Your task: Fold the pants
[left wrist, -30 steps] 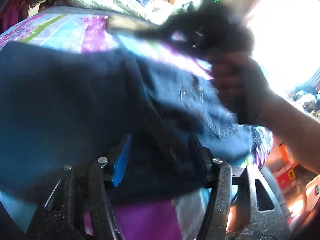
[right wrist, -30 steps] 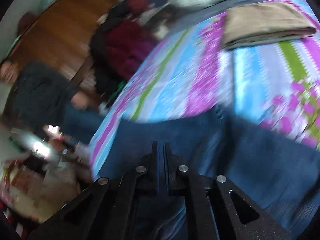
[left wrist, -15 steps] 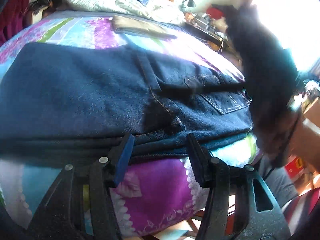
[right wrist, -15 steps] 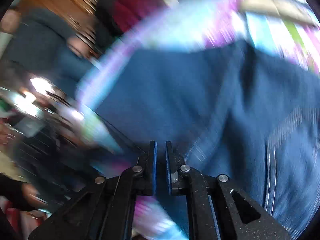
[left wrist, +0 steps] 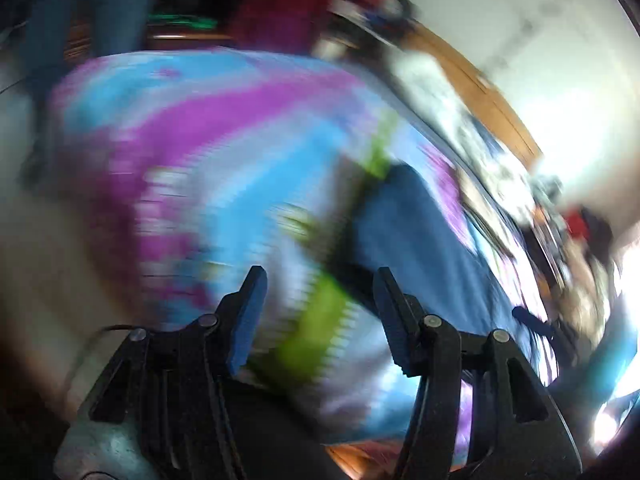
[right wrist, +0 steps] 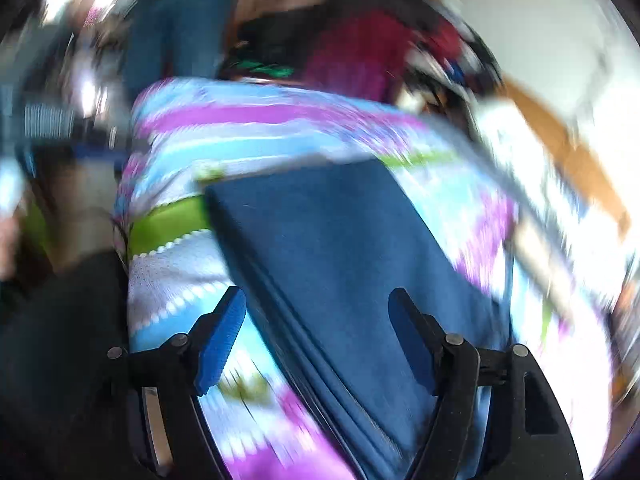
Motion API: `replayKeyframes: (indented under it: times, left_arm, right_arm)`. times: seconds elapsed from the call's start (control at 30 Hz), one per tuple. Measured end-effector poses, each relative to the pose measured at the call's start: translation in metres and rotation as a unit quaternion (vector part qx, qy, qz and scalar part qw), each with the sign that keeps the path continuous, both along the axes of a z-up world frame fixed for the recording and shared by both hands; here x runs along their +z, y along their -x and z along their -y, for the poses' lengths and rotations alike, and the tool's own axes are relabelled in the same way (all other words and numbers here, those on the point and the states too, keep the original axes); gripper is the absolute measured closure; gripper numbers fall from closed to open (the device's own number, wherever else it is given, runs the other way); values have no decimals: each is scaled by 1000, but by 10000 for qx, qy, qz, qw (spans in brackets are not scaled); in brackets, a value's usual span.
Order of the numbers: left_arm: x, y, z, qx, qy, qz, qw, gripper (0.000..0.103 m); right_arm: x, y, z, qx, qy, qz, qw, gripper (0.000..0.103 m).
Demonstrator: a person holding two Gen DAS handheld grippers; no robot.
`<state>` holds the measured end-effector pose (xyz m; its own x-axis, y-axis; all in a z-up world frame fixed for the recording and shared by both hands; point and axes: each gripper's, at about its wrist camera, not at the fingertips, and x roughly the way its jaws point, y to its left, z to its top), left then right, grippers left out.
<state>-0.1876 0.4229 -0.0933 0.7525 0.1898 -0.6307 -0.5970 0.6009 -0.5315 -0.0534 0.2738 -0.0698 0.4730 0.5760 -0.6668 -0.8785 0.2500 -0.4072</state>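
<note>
Pants lie folded, seemingly flat, dark blue on striped bedspread.

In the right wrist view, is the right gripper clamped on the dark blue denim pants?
No: the right gripper has its jaws wide apart above the dark blue denim pants, gripping nothing.

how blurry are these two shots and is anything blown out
Left wrist: heavy motion smear, bedspread streaked, window side at right blown out; only the left gripper is sharp. Right wrist: milder blur, jeans readable, upper right washed white.
</note>
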Motion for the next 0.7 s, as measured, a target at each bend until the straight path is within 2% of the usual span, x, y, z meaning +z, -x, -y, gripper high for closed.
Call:
replayKeyframes:
  times: [0.03, 0.07, 0.1, 0.17, 0.2, 0.23, 0.27, 0.33, 0.4, 0.47, 0.53, 0.63, 0.7]
  left_arm:
    - [-1, 11, -5, 194, 73, 35, 9998, 47]
    - [-3, 17, -8, 323, 180, 50, 9993, 47]
    - [-5, 14, -10, 238, 244, -31, 9994, 49]
    - [2, -8, -6, -341, 152, -129, 9992, 49]
    - [8, -20, -4, -689, 114, -116, 9975, 49]
    - [13, -37, -10, -1042, 102, -83, 9945, 49]
    - [21, -55, -21, -1271, 36, -34, 9919, 49]
    - [33, -84, -51, -1631, -16, -28, 9866, 48]
    - [42, -124, -83, -2061, -205, -380, 9776, 48]
    - [45, -144, -97, -2139, -444, -787, 9727, 48]
    - [42, -153, -99, -2340, -469, -978, 9662, 48]
    - [33, -152, -93, -2520, -438, -1046, 9611, 47]
    - [22, -156, -90, -2777, -431, -1177, 9525, 47]
  right_arm:
    - [-6, 8, -11, 155, 76, 111, 9998, 33]
    - [-12, 10, -28, 158, 225, -16, 9996, 42]
    - [-16, 10, -32, 71, 291, -221, 9993, 45]
    - [-19, 0, -36, -156, 330, -580, 9976, 47]
    - [-21, 1, -40, -168, 304, -579, 9977, 46]
    - [-19, 3, -41, -95, 260, -504, 9983, 41]
    - [-21, 10, -45, 11, 239, -283, 9993, 36]
    - [-25, 23, -50, 172, 247, 173, 9994, 35]
    - [-42, 37, -67, 272, 346, 591, 9973, 36]
    - [-58, 48, -79, 299, 458, 938, 9941, 36]
    - [-70, 57, -86, 236, 557, 1315, 9895, 37]
    - [-81, 63, -98, 186, 631, 1841, 9807, 37]
    - [-88, 66, -109, 195, 756, 2133, 9739, 38]
